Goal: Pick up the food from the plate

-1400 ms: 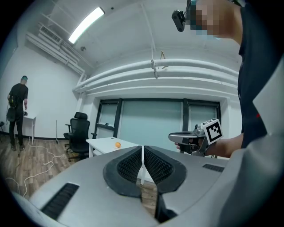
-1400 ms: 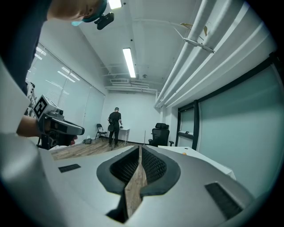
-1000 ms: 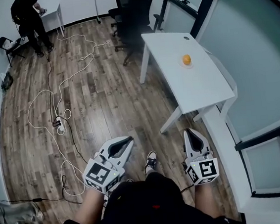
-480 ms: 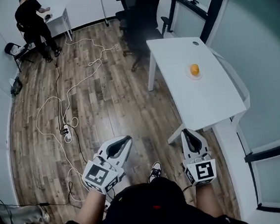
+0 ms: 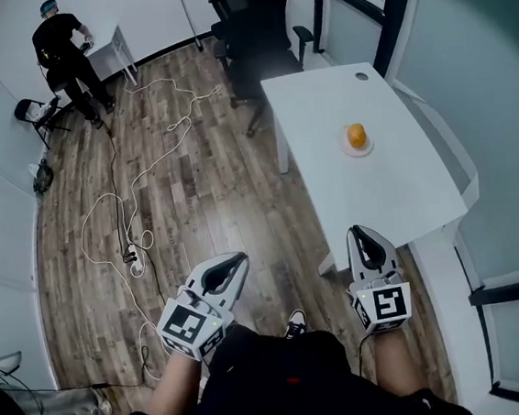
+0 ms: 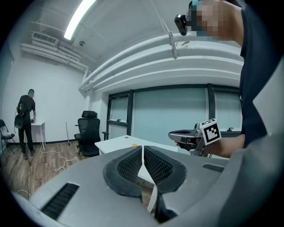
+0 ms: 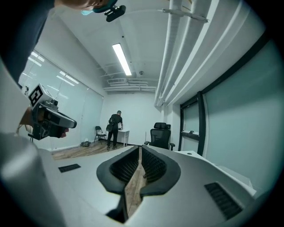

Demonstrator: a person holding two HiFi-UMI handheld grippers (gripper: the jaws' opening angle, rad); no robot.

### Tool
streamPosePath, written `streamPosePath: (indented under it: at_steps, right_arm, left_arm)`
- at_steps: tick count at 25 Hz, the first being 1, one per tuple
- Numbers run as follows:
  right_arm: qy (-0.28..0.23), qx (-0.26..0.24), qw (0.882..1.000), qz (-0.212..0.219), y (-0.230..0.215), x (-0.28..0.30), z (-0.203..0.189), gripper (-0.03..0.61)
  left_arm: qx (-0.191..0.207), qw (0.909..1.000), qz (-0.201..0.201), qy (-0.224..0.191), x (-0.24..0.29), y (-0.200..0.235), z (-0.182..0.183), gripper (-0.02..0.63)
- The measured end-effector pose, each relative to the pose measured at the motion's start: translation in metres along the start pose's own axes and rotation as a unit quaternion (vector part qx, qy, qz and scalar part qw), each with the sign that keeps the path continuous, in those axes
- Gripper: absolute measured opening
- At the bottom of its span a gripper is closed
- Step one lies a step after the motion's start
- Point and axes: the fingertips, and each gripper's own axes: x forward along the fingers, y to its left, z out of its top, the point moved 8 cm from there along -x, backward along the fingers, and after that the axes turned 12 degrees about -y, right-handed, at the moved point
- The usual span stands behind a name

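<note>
An orange round piece of food [image 5: 356, 135] sits on a small white plate [image 5: 357, 148] on the white table [image 5: 350, 192], right of centre in the head view. It shows as a tiny orange spot [image 6: 133, 145] on the table in the left gripper view. Both grippers hang low in front of the person, well short of the plate. My left gripper [image 5: 234, 264] is shut and empty over the wood floor. My right gripper [image 5: 361, 235] is shut and empty, just off the table's near corner. Its jaws [image 7: 140, 153] meet with nothing between them.
A black office chair [image 5: 254, 27] stands at the table's far end. White cables [image 5: 122, 216] and a power strip [image 5: 134, 258] trail across the wood floor. A person in black [image 5: 67, 56] stands at a small white desk far left. Glass walls run along the right.
The view has shifted forward, so the table and plate sit closer and lower in the head view. Both grippers stay shut and hold about the same place.
</note>
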Motion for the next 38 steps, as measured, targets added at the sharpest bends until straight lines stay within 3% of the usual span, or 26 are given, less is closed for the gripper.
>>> streamPosePath:
  at_steps: [8, 13, 19, 24, 27, 30, 35, 38]
  right_arm:
    - [0.005, 0.014, 1.000, -0.027, -0.046, 0.015, -0.027, 0.037]
    - [0.024, -0.001, 0.998, -0.065, -0.069, 0.037, -0.041, 0.037]
    - [0.041, -0.021, 0.993, -0.105, -0.087, 0.098, -0.052, 0.037]
    - [0.057, -0.035, 0.986, -0.153, -0.102, 0.174, -0.045, 0.037]
    - [0.061, -0.033, 0.981, -0.182, -0.102, 0.221, -0.042, 0.037]
    - [0.070, -0.025, 0.979, -0.187, -0.094, 0.264, -0.048, 0.037]
    - [0.094, -0.013, 0.972, -0.216, -0.092, 0.298, -0.068, 0.037]
    - [0.122, -0.008, 0.958, -0.258, -0.110, 0.300, -0.076, 0.037]
  left_arm:
    - [0.005, 0.9996, -0.027, 0.006, 0.071, 0.014, -0.006, 0.034]
    - [-0.015, 0.9974, -0.071, -0.003, 0.120, 0.042, -0.021, 0.032]
    - [-0.026, 0.9931, -0.114, -0.007, 0.180, 0.108, -0.028, 0.034]
    - [-0.011, 0.9879, -0.155, -0.007, 0.236, 0.190, -0.016, 0.034]
    - [-0.020, 0.9836, -0.178, 0.018, 0.261, 0.242, -0.017, 0.034]
    - [-0.022, 0.9797, -0.199, 0.008, 0.290, 0.286, -0.016, 0.034]
    - [-0.022, 0.9712, -0.237, 0.000, 0.332, 0.325, -0.016, 0.034]
    - [-0.032, 0.9667, -0.254, -0.001, 0.351, 0.331, -0.018, 0.034]
